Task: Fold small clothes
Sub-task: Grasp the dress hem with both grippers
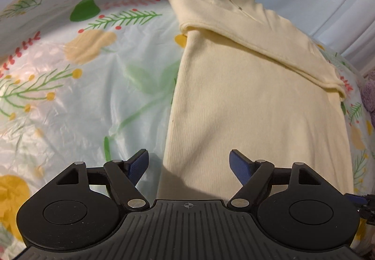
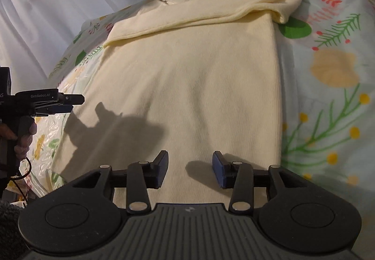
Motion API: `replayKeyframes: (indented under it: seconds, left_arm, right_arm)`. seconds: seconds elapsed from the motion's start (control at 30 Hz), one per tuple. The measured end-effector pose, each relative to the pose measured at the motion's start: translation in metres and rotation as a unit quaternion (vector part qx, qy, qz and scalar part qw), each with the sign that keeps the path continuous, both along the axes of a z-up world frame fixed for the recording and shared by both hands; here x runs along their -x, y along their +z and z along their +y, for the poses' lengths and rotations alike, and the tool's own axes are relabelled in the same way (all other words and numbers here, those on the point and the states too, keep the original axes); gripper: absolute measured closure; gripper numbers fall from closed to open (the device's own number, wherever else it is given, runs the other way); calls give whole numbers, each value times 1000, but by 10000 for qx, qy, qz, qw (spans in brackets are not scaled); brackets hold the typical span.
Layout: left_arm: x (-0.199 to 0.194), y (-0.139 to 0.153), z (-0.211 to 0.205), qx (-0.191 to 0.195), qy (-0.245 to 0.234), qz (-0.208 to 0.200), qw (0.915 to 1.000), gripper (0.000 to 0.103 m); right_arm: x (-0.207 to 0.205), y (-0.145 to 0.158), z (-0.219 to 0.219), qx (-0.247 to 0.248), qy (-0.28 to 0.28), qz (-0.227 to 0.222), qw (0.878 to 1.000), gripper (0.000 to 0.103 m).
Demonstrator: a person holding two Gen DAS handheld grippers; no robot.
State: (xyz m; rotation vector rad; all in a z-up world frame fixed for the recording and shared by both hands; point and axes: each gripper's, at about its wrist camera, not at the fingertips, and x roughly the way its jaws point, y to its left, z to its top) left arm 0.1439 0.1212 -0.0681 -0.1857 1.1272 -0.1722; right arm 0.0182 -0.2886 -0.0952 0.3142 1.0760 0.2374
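A cream-yellow knit garment (image 1: 253, 100) lies flat on the flowered cloth, its sleeves folded across the top into a band. It also fills the middle of the right wrist view (image 2: 192, 86). My left gripper (image 1: 189, 162) is open and empty, hovering over the garment's near left edge. My right gripper (image 2: 190, 167) is open and empty, just above the garment's near hem. The left gripper also shows at the left edge of the right wrist view (image 2: 68, 103), held in a hand beside the garment's left side.
The flowered plastic cloth (image 1: 82, 86) covers the table on both sides of the garment (image 2: 328, 96). White curtains (image 2: 58, 2) hang behind. A purple fuzzy object (image 1: 369, 93) sits at the far right edge.
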Motion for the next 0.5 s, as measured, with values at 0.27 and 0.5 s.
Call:
replayKeyframes:
  seconds: [0.27,0.5]
  left_arm:
    - [36,0,15,103,-242,362,9990,38]
    - [48,0,22,455,-363,711,9958,74]
  right_arm:
    - [56,3,-32,257,-741,138,9968,59]
    - [59,-3,-38,-90,-810,8,9967,64]
